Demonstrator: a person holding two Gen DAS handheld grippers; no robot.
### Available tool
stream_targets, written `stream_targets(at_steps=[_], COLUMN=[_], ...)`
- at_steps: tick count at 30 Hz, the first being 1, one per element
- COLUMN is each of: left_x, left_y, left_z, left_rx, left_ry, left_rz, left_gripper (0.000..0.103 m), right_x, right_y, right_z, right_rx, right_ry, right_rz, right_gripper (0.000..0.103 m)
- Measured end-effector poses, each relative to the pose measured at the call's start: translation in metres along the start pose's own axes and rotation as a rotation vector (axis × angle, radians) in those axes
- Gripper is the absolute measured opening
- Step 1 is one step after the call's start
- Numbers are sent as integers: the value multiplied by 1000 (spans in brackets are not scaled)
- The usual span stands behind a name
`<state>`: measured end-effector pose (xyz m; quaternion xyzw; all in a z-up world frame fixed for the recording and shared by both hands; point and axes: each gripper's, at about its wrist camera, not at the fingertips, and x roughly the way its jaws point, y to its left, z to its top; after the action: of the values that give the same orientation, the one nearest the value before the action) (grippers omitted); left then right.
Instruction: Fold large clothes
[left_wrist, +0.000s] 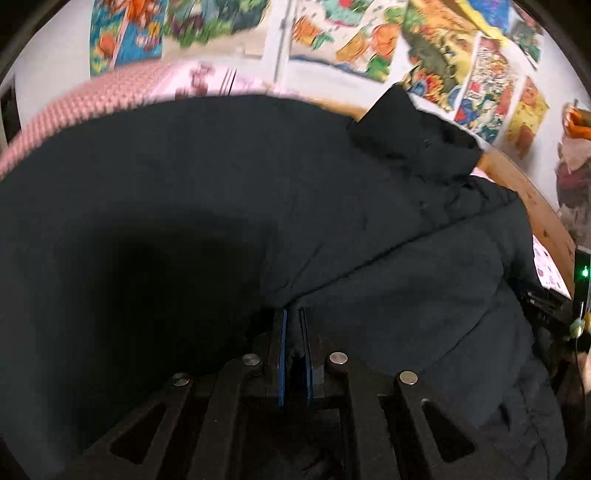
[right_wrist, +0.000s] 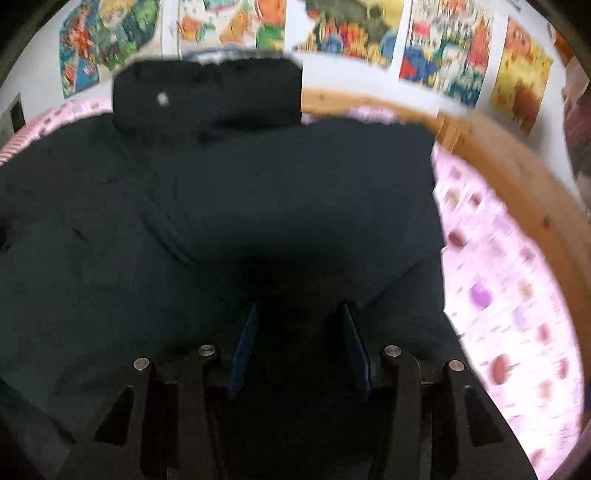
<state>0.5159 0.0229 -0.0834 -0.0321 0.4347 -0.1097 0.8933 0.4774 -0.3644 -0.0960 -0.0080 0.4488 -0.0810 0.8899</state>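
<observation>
A large black padded jacket (left_wrist: 258, 184) lies spread over a pink bed and fills most of both views (right_wrist: 258, 177). Its collar (right_wrist: 207, 96) stands at the far end near the wall. My left gripper (left_wrist: 294, 314) is shut on a fold of the jacket's black fabric, with the blue pads nearly touching. My right gripper (right_wrist: 299, 310) is open, its blue pads wide apart, low over the dark jacket fabric. Whether fabric lies between the right pads is hidden in shadow.
Pink patterned bedding (right_wrist: 509, 295) shows to the right of the jacket and a pink knitted blanket (left_wrist: 81, 103) at the far left. A wooden bed frame (right_wrist: 517, 166) curves along the right. Colourful posters (right_wrist: 443, 55) cover the white wall behind.
</observation>
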Motion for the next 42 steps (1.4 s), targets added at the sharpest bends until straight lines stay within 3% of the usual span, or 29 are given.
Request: stream_targets(at_steps=[5, 7, 10, 12, 14, 16, 17, 21, 25, 27, 33, 38, 40, 42], left_x=[8, 1, -20, -42, -62, -91, -106, -150, -187, -202, -230, -240, -231, -217], left_y=[4, 9, 18, 26, 31, 37, 42, 60, 83, 98, 157, 214, 232, 243], left_z=[-2, -3, -5, -7, -10, -18, -22, -35, -61, -82, -140, -175, -183, -185], left_rx=[0, -16, -64, -91, -107, -141, -160, -184, -224, -263, -455, -719, -808, -835], left_ry=[-7, -20, -59, -90, -121, -187, -225, -237, -177, -160, -149, -259, -229, -188], left_rz=[-4, -41, -105, -140, -170, -183, -172, -126, 17, 25, 22, -1, -34, -62], left_gripper=[10, 10, 16, 26, 59, 85, 90, 91, 91, 91, 92, 92, 90, 89], right_x=[9, 2, -31, -55, -78, -94, -105, -137, -156, -159, -138, -115, -106, -97], right_y=[8, 11, 16, 24, 43, 61, 80, 121, 164, 186, 262, 287, 293, 299], right_z=[-12, -15, -21, -23, -22, -21, -20, -16, -9, -11, -17, -15, -18, -20], right_rx=[7, 9, 25, 37, 13, -30, -66, -129, -154, -181, -301, -261, -269, -274], right_ry=[-10, -38, -119, -173, -191, -188, -185, -204, -186, -161, -28, 17, 12, 20], right_rz=[-2, -13, -37, 12, 53, 77, 104, 188, 297, 306, 197, 156, 127, 114], right_gripper=[44, 46, 62, 77, 81, 81, 81, 81, 82, 82, 82, 82, 82, 82])
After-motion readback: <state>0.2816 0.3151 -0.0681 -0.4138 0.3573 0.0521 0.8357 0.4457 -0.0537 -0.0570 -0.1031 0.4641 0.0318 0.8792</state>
